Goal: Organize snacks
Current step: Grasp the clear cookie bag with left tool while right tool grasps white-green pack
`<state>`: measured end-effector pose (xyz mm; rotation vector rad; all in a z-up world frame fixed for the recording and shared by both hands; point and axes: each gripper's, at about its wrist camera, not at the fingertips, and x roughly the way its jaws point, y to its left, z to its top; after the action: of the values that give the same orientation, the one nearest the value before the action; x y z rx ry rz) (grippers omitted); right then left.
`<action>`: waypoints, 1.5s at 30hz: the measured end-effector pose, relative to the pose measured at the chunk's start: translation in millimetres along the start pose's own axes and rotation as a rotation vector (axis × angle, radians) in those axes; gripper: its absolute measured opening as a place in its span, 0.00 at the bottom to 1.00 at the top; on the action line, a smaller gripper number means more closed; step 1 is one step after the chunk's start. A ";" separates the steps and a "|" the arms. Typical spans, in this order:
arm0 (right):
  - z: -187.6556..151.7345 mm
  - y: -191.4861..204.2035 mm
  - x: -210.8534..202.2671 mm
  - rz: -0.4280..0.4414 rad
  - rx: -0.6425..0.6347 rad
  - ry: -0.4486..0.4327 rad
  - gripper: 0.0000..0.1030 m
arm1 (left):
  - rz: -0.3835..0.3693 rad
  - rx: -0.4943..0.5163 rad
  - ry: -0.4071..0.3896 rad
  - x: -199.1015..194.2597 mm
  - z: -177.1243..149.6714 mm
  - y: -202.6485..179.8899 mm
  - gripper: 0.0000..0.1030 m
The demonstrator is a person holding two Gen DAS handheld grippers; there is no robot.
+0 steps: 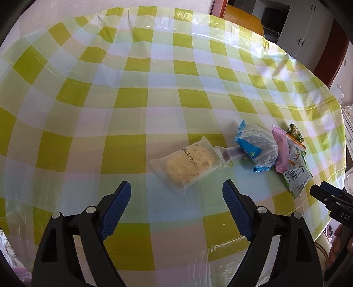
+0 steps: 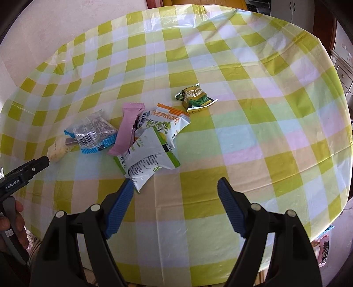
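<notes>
Several snack packets lie in a loose cluster on the checked tablecloth (image 1: 132,110). A clear packet with a pale round cake (image 1: 187,164) lies just ahead of my left gripper (image 1: 176,187), which is open and empty. Beside it are a blue-edged packet with a dark cake (image 1: 258,148), a pink bar (image 2: 126,130), and white-green pouches (image 2: 152,154) with an orange-topped one (image 2: 169,119). A small green packet (image 2: 196,98) sits apart, farther back. My right gripper (image 2: 175,185) is open and empty, its left fingertip close to the nearest white-green pouch.
The round table's cloth (image 2: 264,132) hangs over the near edge. The other gripper (image 2: 24,172) shows at the left edge, held by a hand (image 2: 13,218). A yellow chair (image 1: 240,17) and cabinets (image 1: 308,33) stand beyond the far edge.
</notes>
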<state>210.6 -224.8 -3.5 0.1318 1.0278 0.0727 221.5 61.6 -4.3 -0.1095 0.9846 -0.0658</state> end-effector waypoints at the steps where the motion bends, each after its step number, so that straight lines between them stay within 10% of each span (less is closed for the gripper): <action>1: 1.7 1.3 3.3 0.002 0.014 0.004 0.76 | 0.005 0.025 -0.002 2.3 1.7 0.3 0.80; 9: 12.2 10.8 20.6 0.017 0.114 0.012 0.76 | 0.017 0.278 -0.018 22.3 12.9 -24.1 0.80; 27: 19.6 12.8 36.5 -0.085 0.138 0.030 0.69 | -0.056 0.282 0.032 32.3 7.1 -26.7 0.48; 35: 1.5 10.5 28.0 -0.106 0.087 0.044 0.65 | -0.084 0.281 0.035 23.3 -8.1 -31.8 0.52; 40: -10.5 8.6 20.8 -0.093 0.058 0.069 0.68 | -0.049 0.300 -0.015 21.0 -3.8 -38.3 0.82; 45: -14.4 2.0 16.4 -0.067 0.079 0.072 0.71 | -0.055 0.340 -0.012 26.7 2.6 -47.1 0.71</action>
<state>206.7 -219.8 -24.5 0.1670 1.1069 -0.0244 238.2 12.2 -19.1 0.1751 0.9461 -0.2806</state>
